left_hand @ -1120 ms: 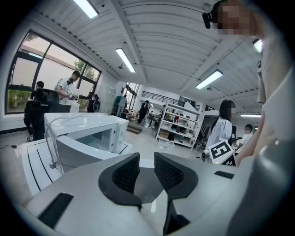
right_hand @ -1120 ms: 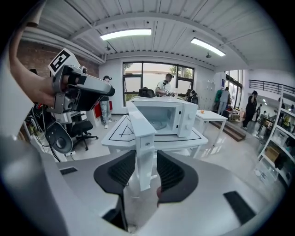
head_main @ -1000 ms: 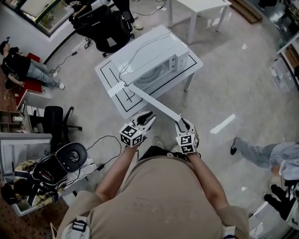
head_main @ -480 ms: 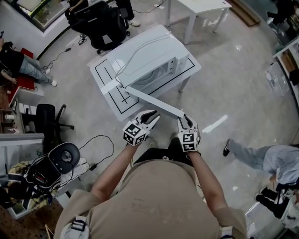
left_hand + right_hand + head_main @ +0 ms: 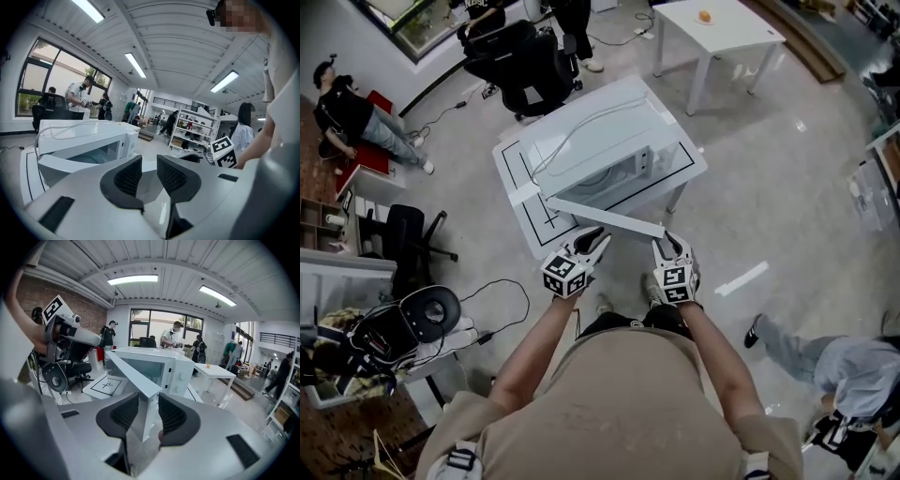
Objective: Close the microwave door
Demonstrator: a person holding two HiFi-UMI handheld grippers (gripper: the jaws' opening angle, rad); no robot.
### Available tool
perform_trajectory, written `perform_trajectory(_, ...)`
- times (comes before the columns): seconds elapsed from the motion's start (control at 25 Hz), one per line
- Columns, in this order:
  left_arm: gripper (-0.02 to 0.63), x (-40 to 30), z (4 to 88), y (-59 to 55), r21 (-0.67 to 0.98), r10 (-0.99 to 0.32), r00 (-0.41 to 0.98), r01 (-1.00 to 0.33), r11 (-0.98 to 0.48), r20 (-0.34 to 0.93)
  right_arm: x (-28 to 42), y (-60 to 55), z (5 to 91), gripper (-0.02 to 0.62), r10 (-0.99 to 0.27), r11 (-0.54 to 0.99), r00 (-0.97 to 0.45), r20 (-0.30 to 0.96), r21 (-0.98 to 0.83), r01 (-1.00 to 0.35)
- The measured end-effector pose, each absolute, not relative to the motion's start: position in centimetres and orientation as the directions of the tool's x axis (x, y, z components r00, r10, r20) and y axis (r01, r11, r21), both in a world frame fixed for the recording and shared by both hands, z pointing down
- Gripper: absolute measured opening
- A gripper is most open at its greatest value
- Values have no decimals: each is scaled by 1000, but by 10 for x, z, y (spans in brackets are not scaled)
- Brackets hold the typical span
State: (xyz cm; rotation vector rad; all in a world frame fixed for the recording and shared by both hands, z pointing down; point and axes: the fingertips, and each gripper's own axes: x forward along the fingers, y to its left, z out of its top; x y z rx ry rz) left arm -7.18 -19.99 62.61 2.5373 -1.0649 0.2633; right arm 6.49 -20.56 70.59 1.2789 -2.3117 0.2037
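A white microwave (image 5: 600, 141) stands on a white table (image 5: 520, 183) with its door (image 5: 605, 217) swung partly out toward me. My right gripper (image 5: 667, 242) is shut on the door's free end; in the right gripper view the door's edge (image 5: 136, 373) sits between the two pads of that gripper (image 5: 148, 411). My left gripper (image 5: 592, 240) hovers just left of it, close to the door's outer face, open with nothing between its pads (image 5: 129, 176). The left gripper view shows the microwave (image 5: 84, 140) ahead at the left.
A second white table (image 5: 722, 28) with a small orange thing (image 5: 705, 15) stands beyond the microwave. Black office chairs (image 5: 525, 61) are behind it. A person (image 5: 352, 117) lies at the far left. Black gear (image 5: 417, 319) and cables lie on the floor at the left.
The door has swung closer to the microwave's front. Both grippers have moved forward with it, the right one still on the door's end.
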Motion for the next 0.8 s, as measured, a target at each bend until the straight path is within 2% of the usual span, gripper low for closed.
perform_trajectory(0.44,89,-63,612,-246,222,-748,590,-807,-546,305,70,-289,712,140,-702,654,-522,484,147,-742)
perform_trajectory(0.8,89,-80,602,-262,208,-814,500,-865,-456,294,65,-343,707,141,-706,668,-528,472,197,-718)
